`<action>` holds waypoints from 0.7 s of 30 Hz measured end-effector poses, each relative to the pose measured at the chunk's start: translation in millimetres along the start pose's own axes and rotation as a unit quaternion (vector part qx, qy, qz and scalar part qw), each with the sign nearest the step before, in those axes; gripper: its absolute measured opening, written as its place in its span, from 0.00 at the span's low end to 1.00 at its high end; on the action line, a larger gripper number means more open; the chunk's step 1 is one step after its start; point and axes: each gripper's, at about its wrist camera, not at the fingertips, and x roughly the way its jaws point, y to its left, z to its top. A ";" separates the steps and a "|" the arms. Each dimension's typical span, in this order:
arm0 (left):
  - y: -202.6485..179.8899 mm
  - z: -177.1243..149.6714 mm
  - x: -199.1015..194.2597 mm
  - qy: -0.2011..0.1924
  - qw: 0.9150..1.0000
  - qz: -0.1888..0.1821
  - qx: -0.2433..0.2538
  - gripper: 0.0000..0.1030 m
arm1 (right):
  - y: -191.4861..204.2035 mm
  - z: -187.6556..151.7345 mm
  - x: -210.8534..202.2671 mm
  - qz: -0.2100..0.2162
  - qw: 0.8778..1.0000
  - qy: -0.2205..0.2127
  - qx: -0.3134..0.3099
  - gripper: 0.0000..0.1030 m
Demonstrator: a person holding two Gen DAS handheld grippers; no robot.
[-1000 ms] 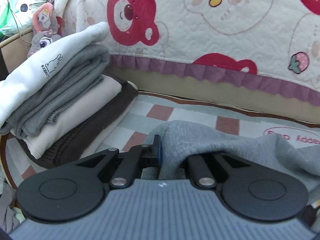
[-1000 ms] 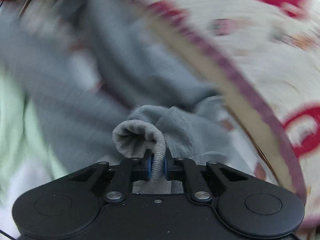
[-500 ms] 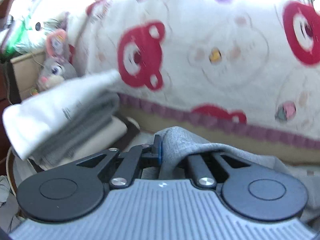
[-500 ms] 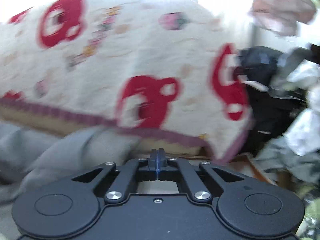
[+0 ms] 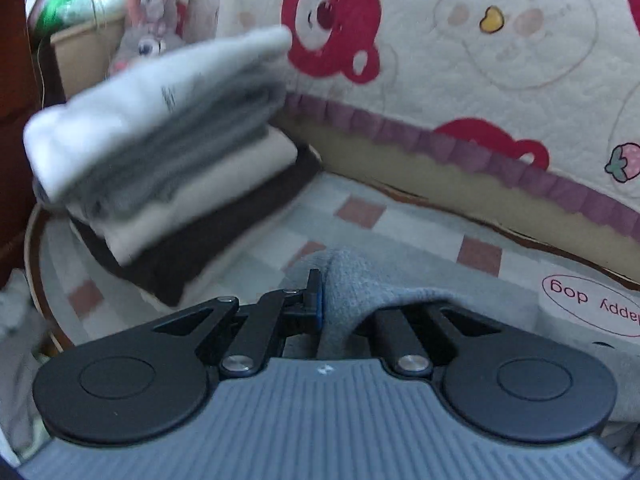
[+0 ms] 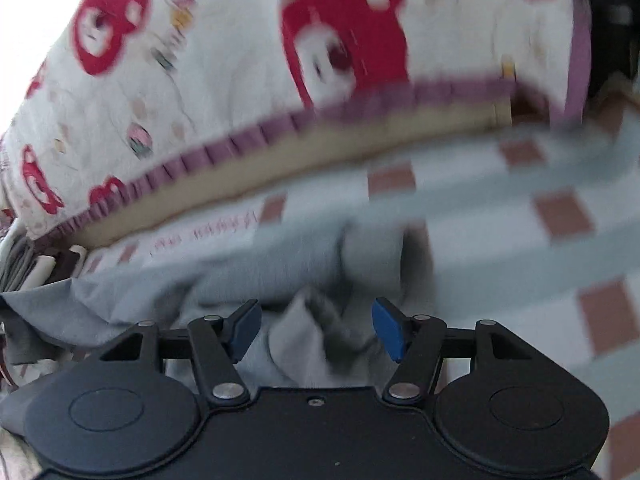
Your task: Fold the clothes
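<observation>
Your left gripper [image 5: 332, 300] is clenched on a fold of the grey garment [image 5: 400, 280]: the cloth bunches up against the one blue-padded finger [image 5: 316, 300] you can see and drapes over the other, hiding it. From that pinch the garment runs off toward 3 o'clock in your left view, lying on the checked sheet [image 5: 360, 212] with its pink squares. On that sheet at 3 o'clock sits an oval printed label [image 5: 592, 300].

At 10 o'clock in the same view you have a stack of folded clothes [image 5: 160, 152]: a white piece on top, grey beneath it, then cream, then dark brown at the bottom, all blurred. Behind the stack, at 11 o'clock, a tan box [image 5: 80, 56] stands open, with a plush toy [image 5: 148, 36] just beside its rim; you cannot tell whether the toy sits inside the box or in front of it. A bear-print quilt [image 5: 500, 40] with a purple frill fills 12 to 2 o'clock.

Your right gripper [image 6: 316, 330] is released, its jaws spread wide, and the two blue fingers [image 6: 386, 328] stand on either side of a rumpled peak of the grey garment [image 6: 304, 332] without touching it. The rest of the garment spreads toward 9 o'clock on the checked sheet [image 6: 560, 208], with the quilt [image 6: 240, 60] across the top of this blurred view
</observation>
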 end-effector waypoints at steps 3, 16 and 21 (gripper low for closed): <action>-8.0 -5.5 3.2 -0.009 1.000 0.005 0.028 0.04 | -11.4 -7.8 36.9 0.012 0.997 0.061 0.054 0.71; 27.8 7.2 11.7 0.009 0.999 -0.033 -0.014 0.04 | -1.5 -53.5 -55.6 -0.120 0.992 0.035 0.013 0.06; 51.5 -2.4 10.3 0.044 0.997 -0.061 -0.036 0.04 | 0.6 -69.3 -131.4 -0.165 0.986 -0.014 -0.017 0.05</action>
